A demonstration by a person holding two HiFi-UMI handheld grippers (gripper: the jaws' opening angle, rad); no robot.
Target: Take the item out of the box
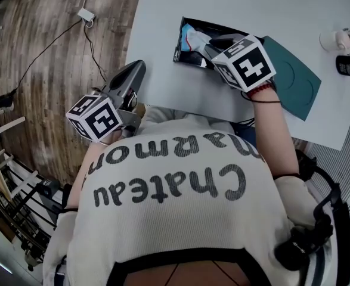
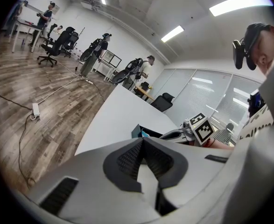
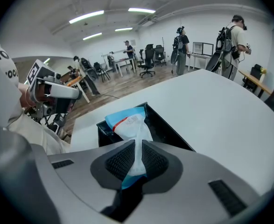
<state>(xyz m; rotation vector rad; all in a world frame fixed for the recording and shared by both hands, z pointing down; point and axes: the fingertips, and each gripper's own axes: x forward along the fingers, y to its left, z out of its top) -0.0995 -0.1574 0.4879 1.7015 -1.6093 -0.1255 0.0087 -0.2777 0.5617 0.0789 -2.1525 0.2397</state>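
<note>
A black box (image 1: 184, 47) lies open on the white table (image 1: 163, 82). A blue and white packet (image 1: 194, 39) stands up out of it. My right gripper (image 1: 210, 46) is over the box and shut on the packet's lower end. In the right gripper view the packet (image 3: 129, 124) runs from the box (image 3: 172, 132) into the right gripper (image 3: 137, 158), pinched between the pads. My left gripper (image 1: 134, 71) hangs off the table's near left corner, shut on nothing; the left gripper view shows its jaws (image 2: 143, 146) touching at the tip, with the box (image 2: 137, 130) beyond.
A dark teal lid (image 1: 297, 79) lies flat to the right of the box. Small white bottles (image 1: 341, 40) and a black-capped one (image 1: 349, 66) stand at the table's right edge. A cable and adapter (image 1: 85, 15) lie on the wooden floor. Several people stand far off.
</note>
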